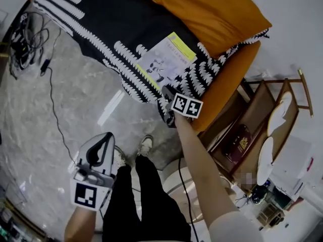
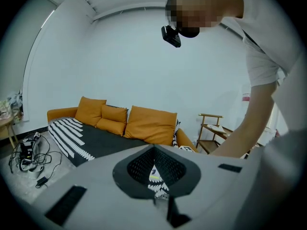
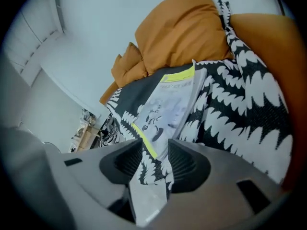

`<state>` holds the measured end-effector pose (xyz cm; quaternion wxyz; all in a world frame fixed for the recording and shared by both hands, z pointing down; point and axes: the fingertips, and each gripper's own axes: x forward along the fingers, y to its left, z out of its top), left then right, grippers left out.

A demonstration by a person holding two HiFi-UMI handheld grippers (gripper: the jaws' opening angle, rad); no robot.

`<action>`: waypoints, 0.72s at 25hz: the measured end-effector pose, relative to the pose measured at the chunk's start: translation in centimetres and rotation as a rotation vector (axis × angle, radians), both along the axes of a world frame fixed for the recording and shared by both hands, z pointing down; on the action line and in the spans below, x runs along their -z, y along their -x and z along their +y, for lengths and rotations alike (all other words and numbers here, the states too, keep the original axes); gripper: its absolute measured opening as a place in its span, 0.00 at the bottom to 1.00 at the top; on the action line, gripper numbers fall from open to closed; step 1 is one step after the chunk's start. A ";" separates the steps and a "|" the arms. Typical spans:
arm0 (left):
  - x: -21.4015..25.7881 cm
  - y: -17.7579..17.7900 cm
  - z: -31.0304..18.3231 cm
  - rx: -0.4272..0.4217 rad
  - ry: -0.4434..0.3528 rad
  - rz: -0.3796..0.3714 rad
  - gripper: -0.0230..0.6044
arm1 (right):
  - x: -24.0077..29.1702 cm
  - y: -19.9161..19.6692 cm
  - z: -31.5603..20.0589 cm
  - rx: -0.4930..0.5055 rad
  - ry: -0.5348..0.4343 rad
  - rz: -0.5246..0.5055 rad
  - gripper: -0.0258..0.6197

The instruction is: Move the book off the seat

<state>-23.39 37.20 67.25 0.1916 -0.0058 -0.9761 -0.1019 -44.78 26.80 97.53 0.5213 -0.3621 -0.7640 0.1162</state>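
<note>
A thin white book [image 1: 165,60] with a yellow strip lies flat on the black-and-white blanket [image 1: 101,19] covering the orange sofa's seat. My right gripper [image 1: 167,94] is at the book's near edge, at the front of the seat. In the right gripper view its jaws [image 3: 154,151] stand open, and the book [image 3: 168,109] reaches into the gap with neither pad pressing on it. My left gripper [image 1: 106,136] hangs low over the floor, well away from the sofa. Its jaws [image 2: 154,150] are shut with nothing between them.
Orange cushions [image 1: 207,9] lean at the sofa's back. A wooden rack [image 1: 262,120] with a dark red book [image 1: 237,141] stands right of the sofa arm. Cables [image 1: 28,39] lie on the marble floor at left. The person's legs and shoes [image 1: 145,146] are below the seat.
</note>
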 end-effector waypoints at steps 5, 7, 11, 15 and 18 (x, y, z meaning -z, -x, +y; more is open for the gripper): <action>-1.5 0.2 1.3 0.024 -0.007 0.022 0.06 | -2.3 1.3 0.8 -0.014 0.005 0.014 0.33; -2.0 0.2 1.5 0.026 -0.008 0.030 0.06 | -3.3 1.8 0.9 -0.025 0.003 0.029 0.34; -3.3 0.0 1.8 0.028 -0.014 0.054 0.06 | -4.8 2.9 1.5 -0.070 0.011 0.062 0.37; -4.7 -0.4 2.3 0.040 -0.022 0.074 0.06 | -5.9 3.3 1.6 -0.130 0.060 0.084 0.33; -4.9 -0.7 1.5 0.045 -0.024 0.086 0.06 | -6.6 3.4 1.6 -0.111 0.066 0.090 0.32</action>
